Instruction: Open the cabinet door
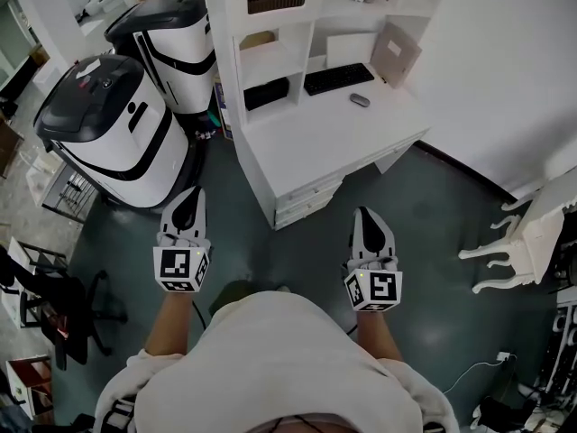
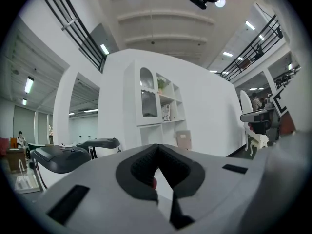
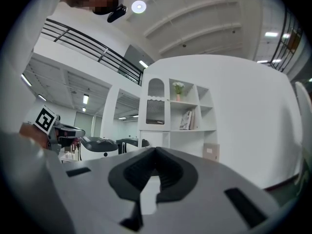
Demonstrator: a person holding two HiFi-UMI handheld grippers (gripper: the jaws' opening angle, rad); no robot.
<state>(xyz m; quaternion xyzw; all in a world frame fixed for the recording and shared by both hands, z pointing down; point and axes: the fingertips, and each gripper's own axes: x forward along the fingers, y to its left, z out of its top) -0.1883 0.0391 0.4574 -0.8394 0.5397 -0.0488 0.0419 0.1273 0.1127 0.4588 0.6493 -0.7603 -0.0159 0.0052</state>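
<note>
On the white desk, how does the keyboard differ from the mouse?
The keyboard is long, flat and black; the mouse is small, rounded and grey. The keyboard lies further back; the mouse lies nearer the front edge. Both rest on the white desk, apart from each other.

Grippers, two: left gripper [image 1: 189,197], right gripper [image 1: 366,215]. Black-lidded machines at left, two: near machine [image 1: 108,133], far machine [image 1: 171,34]. One desk [image 1: 325,138], keyboard [image 1: 338,78], mouse [image 1: 360,100], chair [image 1: 532,242].
</note>
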